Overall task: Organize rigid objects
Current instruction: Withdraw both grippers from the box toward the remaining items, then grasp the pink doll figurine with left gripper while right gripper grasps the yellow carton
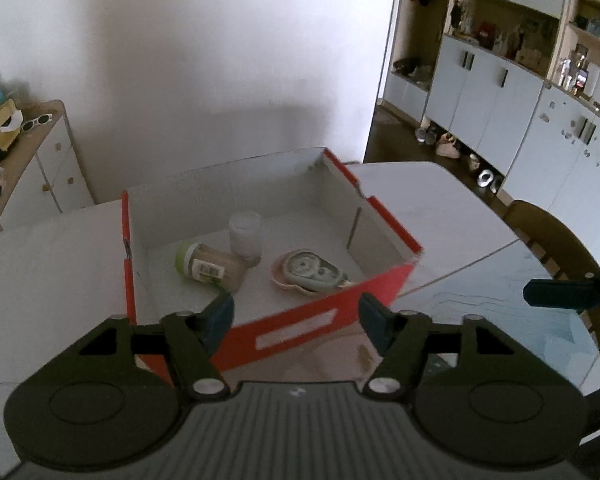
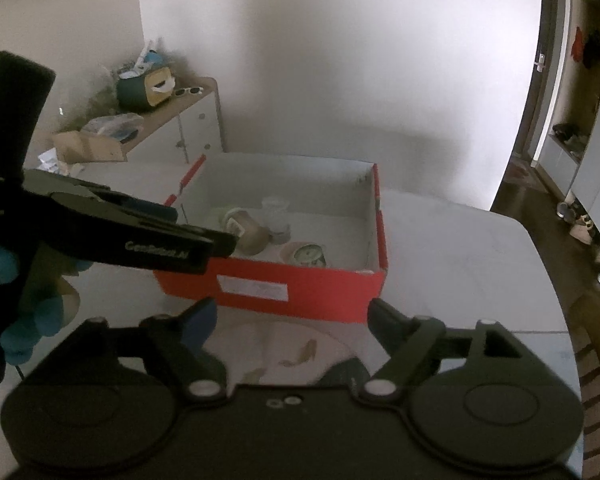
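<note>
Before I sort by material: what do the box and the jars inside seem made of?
Box: likely cardboard, matte red outside, white inside, folded edges. Upright jar: frosted, translucent, glass or plastic. Lying jar: clear-walled with beige contents, glossy green lid, probably plastic.

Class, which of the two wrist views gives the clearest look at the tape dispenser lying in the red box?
The left wrist view: the tape dispenser shows almost whole on its pink shell dish, inside the red box. In the right wrist view the box's near wall hides its lower part, so only the top shows.
</note>
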A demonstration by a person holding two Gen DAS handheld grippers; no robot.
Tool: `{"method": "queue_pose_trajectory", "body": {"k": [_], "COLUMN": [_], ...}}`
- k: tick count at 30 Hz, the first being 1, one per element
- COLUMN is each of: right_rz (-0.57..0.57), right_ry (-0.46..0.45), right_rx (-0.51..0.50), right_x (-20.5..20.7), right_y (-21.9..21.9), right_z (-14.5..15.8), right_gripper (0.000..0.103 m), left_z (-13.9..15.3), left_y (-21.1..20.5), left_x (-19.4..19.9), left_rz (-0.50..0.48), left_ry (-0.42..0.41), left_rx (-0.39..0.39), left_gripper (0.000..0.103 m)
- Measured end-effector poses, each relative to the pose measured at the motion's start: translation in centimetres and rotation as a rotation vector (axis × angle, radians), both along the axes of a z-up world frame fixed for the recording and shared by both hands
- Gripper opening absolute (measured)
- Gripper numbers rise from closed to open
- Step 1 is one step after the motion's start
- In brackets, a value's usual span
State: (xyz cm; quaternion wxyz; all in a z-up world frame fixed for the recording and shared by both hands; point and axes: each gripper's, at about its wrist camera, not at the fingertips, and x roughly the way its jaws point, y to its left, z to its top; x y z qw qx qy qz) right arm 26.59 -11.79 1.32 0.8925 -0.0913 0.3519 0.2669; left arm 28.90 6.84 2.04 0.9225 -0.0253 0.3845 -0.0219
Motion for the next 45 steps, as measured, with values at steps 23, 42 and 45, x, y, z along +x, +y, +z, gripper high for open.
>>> {"method": "queue_pose_trajectory", "body": {"k": [23,42,45], "right_rz": [-0.03,-0.019,-0.004], "right_ry": [-0.062,0.006,0.02], "right_rx": [0.094,0.035,0.007], "right_x": [-8.2,-10.4,-10.8], "right_y": [-6.6,-8.6,-8.5], "right_z": [-0.4,-7.1,-8.3], "right_gripper": [0.103,0.098,0.095], "left_z": [-0.8,-7.4,-8.9], "left_y": [-3.9,-5.4,-5.6], "left_x": [-12.2,-16.2,-16.8], "left_rz": [0.016,0.013,-0.001], "left_ry": [-0.078,-0.01,0.012], "left_rx": [-0.026,-0.001,0.007], "left_gripper": [0.082,0.082,0.082]}}
